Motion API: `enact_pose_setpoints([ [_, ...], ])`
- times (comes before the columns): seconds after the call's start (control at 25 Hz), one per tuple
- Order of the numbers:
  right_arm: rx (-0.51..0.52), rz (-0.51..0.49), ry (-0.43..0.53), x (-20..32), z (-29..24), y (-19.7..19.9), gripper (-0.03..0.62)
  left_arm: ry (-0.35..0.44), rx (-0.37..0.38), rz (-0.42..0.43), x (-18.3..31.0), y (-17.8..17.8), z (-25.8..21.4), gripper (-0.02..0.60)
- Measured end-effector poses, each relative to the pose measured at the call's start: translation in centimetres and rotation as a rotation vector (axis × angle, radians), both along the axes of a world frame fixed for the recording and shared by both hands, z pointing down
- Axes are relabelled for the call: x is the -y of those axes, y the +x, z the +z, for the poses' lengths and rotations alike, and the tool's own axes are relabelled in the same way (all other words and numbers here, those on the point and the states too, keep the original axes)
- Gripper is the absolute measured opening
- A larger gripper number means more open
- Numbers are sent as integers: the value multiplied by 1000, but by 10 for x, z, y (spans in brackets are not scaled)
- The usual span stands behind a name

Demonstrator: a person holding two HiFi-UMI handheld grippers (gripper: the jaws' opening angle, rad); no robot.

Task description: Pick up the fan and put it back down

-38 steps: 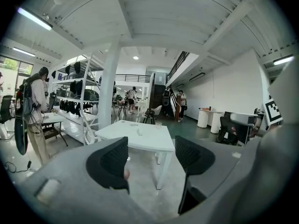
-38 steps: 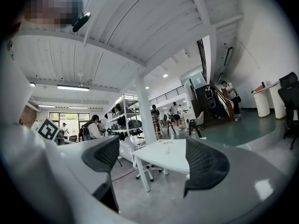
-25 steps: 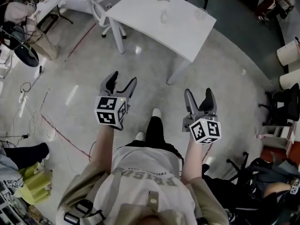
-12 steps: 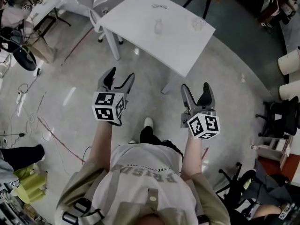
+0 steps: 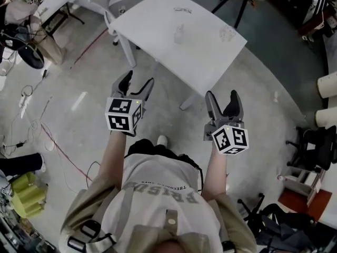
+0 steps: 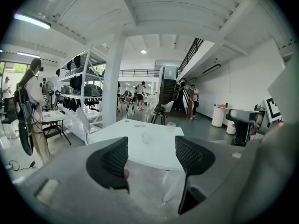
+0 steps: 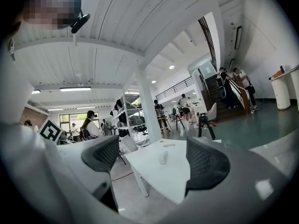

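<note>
the left gripper (image 5: 136, 83) and right gripper (image 5: 225, 96) face the white table (image 5: 158, 20), jaws spread and empty, likely readied for grasping.

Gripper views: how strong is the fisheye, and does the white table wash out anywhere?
Left gripper view: strong fisheye, dark round border, column leaning; table bright but readable. Right gripper view: same warp. Head view: table nearly washed out, small items on it faint.
</note>
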State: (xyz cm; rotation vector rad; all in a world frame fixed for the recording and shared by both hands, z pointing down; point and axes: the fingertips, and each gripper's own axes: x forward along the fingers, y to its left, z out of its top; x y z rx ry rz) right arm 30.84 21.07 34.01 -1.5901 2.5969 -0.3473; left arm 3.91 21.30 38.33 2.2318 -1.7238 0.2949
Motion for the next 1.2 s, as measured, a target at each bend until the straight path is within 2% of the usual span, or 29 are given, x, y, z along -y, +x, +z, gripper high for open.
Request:
enact_pose_setpoints([
  [0.32,9,-6,-47,32,19,-17,423,-43,-5,-13,25,-18,16,324],
  [0.68,1,20,-92,91,37,-56,425,-87,-9,37,94,-50,36,325],
  [1.2,7,84,-72,184,29,-100,423,-70,12,115,201,-90,33,325],
])
